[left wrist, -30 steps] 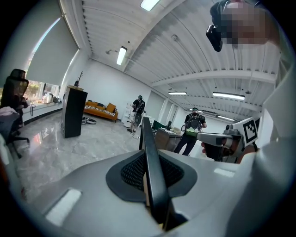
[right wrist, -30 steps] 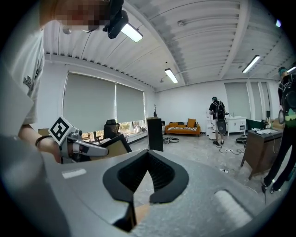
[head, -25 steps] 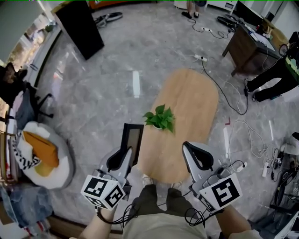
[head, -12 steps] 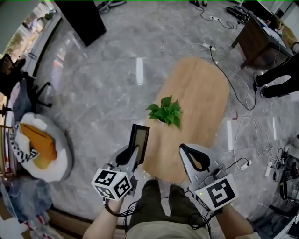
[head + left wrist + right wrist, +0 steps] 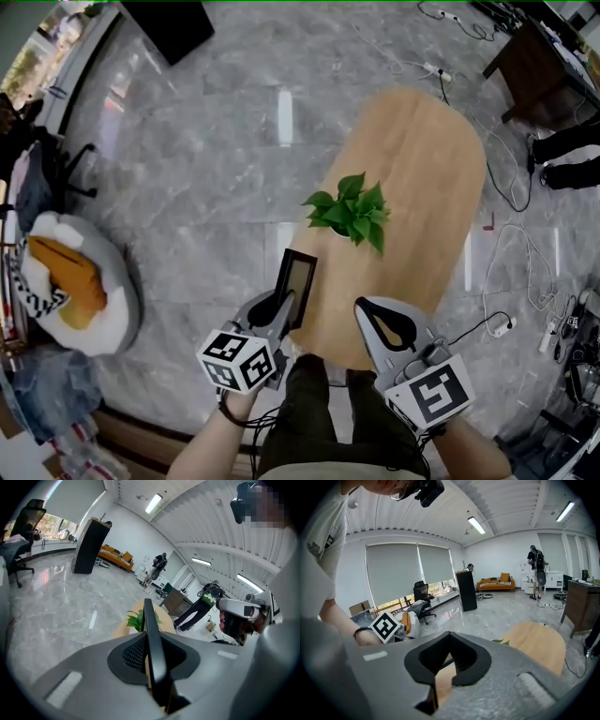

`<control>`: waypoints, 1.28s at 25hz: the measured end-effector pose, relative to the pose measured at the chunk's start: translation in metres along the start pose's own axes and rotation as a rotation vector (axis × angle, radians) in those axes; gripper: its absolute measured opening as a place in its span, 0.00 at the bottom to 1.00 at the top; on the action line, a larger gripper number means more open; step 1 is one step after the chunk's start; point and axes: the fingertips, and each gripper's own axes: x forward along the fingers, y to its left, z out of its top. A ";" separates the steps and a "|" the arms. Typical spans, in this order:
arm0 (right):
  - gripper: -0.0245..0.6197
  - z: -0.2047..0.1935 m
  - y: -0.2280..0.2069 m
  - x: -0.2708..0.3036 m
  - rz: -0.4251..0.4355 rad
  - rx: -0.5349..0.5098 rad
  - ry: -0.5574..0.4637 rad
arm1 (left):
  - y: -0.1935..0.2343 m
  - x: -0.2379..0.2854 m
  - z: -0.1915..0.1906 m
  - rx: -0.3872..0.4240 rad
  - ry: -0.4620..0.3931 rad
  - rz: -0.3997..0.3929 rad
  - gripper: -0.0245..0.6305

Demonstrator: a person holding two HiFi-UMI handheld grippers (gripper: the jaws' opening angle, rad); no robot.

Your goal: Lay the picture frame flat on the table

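Note:
The picture frame (image 5: 296, 285) is black and stands upright on edge, just off the near left edge of the oval wooden table (image 5: 422, 159). My left gripper (image 5: 281, 306) is shut on the frame's lower part. In the left gripper view the frame (image 5: 153, 641) rises edge-on between the jaws of that gripper (image 5: 158, 672). My right gripper (image 5: 377, 324) hovers over the table's near end, shut with nothing in it. In its own view the right gripper (image 5: 449, 654) shows only bare wood through the slit between its jaws.
A small potted green plant (image 5: 352, 208) stands on the middle of the table. On the marble floor to the left lies a white and orange cushion (image 5: 67, 292). Cables (image 5: 521, 251) run along the floor at the right. A dark desk (image 5: 548, 52) stands far right and a black cabinet (image 5: 174, 19) at the top.
The left gripper has carried the upright frame forward and to the right, closer beside the table's near left edge. The right gripper has barely moved. The head view has tilted.

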 end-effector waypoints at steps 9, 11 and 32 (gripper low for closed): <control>0.04 -0.058 0.000 0.048 0.046 0.033 0.071 | 0.058 0.045 -0.061 -0.123 0.060 0.020 0.15; 0.04 -0.070 -0.003 0.055 0.051 0.038 0.085 | 0.068 0.054 -0.072 -0.157 0.072 0.012 0.15; 0.04 -0.140 -0.014 0.093 0.064 0.082 0.159 | 0.139 0.102 -0.145 -0.032 0.228 0.169 0.22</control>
